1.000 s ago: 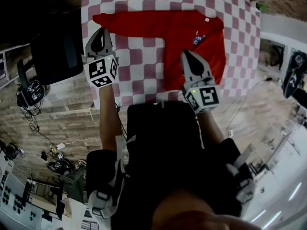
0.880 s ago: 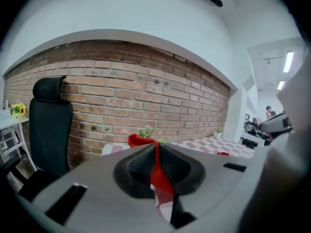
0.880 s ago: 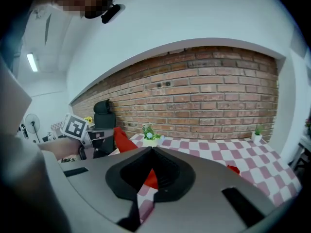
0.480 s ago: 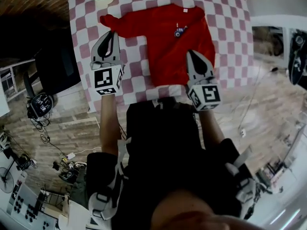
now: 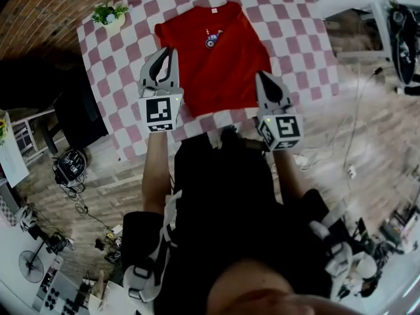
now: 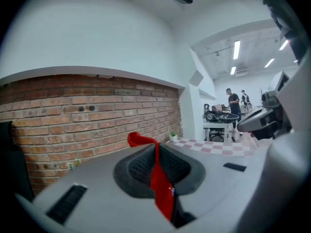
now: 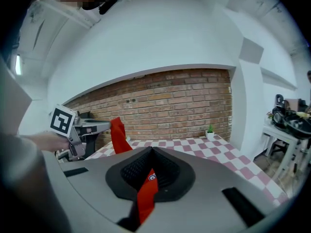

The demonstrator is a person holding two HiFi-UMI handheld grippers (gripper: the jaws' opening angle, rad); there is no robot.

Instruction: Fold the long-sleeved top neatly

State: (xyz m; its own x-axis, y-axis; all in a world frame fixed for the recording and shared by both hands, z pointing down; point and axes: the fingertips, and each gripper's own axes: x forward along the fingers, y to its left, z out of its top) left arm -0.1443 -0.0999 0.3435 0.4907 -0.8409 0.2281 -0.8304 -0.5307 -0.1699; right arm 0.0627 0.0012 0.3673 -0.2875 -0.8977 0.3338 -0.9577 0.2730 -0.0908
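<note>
While you look down in the head view, the red long-sleeved top (image 5: 216,64) lies on the checked table (image 5: 302,38). Its collar points toward the far edge and its hem lies close to the near edge. A small potted plant (image 5: 108,15) stands at the far left corner. Your left gripper (image 5: 168,54) sits at the top's left side, and your right gripper (image 5: 264,79) at its near right corner.

In the left gripper view, the jaws are pressed together on a strip of the top's red cloth, which runs up between the pads. A brick wall (image 6: 87,113) fills the background.

In the right gripper view, the jaws likewise pinch a fold of the top, with a small printed mark showing on it. Your left gripper appears near the table's left edge, red cloth hanging from its tips.
</note>
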